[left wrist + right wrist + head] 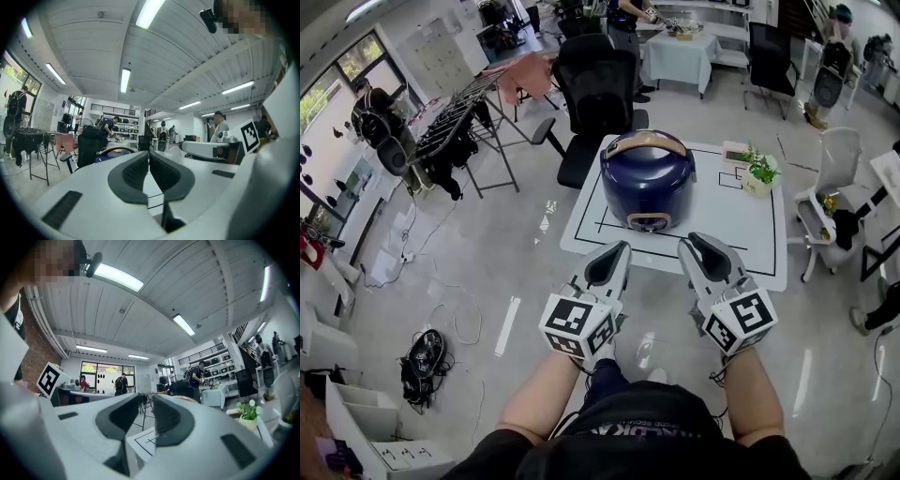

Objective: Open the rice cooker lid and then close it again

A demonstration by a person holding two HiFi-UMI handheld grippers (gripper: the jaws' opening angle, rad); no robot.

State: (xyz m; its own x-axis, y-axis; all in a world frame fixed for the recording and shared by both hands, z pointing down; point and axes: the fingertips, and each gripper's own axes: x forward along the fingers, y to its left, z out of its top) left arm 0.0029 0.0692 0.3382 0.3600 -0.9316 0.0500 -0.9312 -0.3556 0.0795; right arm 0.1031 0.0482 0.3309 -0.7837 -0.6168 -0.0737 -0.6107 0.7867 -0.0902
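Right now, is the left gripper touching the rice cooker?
Apart. Head view: bare table shows between the left gripper and the rice cooker.

A low white desk [741,234] marked with black lines carries a small potted plant [759,171] near its far right corner. Behind it stands a black office chair [598,94], with a clothes rack [459,122] to the left. A white chair [834,164] stands at the right, and loose cables [455,319] lie on the floor.

Lab-like workspace: office chairs [598,89], marked table [741,225], strip lights [124,79]
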